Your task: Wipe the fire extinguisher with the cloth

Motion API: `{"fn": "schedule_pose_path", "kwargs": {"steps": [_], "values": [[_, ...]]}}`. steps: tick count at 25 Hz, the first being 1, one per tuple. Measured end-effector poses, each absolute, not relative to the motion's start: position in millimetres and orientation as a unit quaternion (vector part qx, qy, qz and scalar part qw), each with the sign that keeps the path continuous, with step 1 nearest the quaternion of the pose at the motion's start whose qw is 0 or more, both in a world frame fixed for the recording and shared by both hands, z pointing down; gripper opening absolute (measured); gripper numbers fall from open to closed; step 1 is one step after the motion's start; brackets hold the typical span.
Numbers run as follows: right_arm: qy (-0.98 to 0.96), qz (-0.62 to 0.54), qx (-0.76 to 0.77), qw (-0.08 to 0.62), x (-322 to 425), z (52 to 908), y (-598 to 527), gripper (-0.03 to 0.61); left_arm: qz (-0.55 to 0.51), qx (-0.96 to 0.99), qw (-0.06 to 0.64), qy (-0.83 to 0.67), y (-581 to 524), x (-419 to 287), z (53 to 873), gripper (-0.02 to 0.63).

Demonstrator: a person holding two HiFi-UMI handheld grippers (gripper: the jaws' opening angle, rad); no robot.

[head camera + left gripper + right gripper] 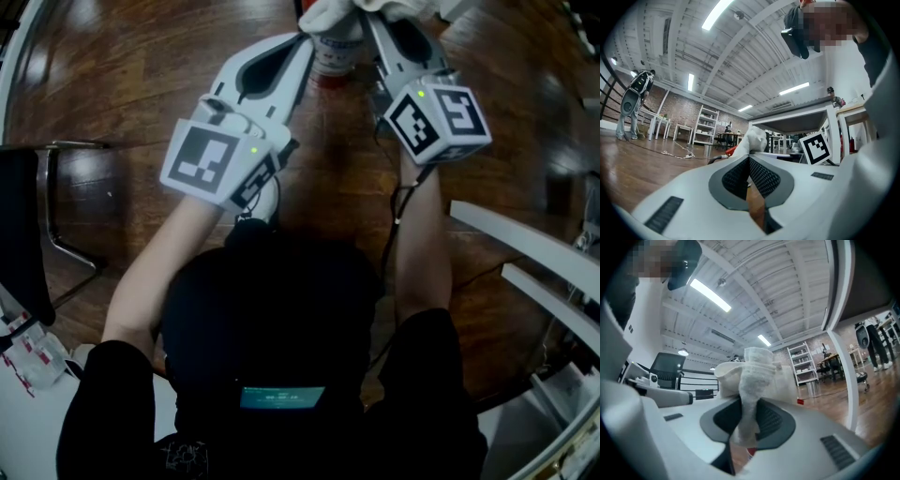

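Dark wooden floor (112,84) beneath. Right hand-held gripper (748,404) clamped on white terry cloth (753,364); left hand-held gripper (749,159) closed, empty. Red-trimmed fire extinguisher (333,54) ahead of tips. Risk: narrow pinch, cloth may slip during rubbing.

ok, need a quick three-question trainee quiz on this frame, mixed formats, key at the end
1. Fill in: the left tongs are ____, with nothing between their jaws.
2. Multiple choice: the cloth is clamped in A) the left tongs B) the right tongs C) neither.
3. True or false: in the head view, the fire extinguisher shows between the tips of the two tongs.

Key: 1 shut; 2 B; 3 true.
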State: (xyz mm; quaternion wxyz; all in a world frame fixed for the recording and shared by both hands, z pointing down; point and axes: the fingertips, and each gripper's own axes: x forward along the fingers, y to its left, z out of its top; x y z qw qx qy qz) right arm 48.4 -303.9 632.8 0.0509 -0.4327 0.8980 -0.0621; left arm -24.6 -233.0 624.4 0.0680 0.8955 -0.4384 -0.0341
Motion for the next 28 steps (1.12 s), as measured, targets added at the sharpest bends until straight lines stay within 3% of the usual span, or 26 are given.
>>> {"fn": "schedule_pose_path", "kwargs": {"steps": [5, 11, 28], "values": [[0.910, -0.077, -0.407, 0.023, 17.7, 653.1, -307.7, 0.092, -0.038, 0.894, 0.065, -0.442, -234.7, -28.8, 622.8, 0.003], [0.916, -0.102, -0.384, -0.059, -10.8, 723.5, -306.0, 0.092, -0.034, 0.893, 0.066, -0.444, -234.9, -29.6, 624.5, 0.003], [0.887, -0.156, -0.393, -0.186, 1.2, 869.3, -298.8, 0.092, -0.034, 0.895, 0.067, -0.440, -229.1, -33.9, 625.0, 0.003]]}}
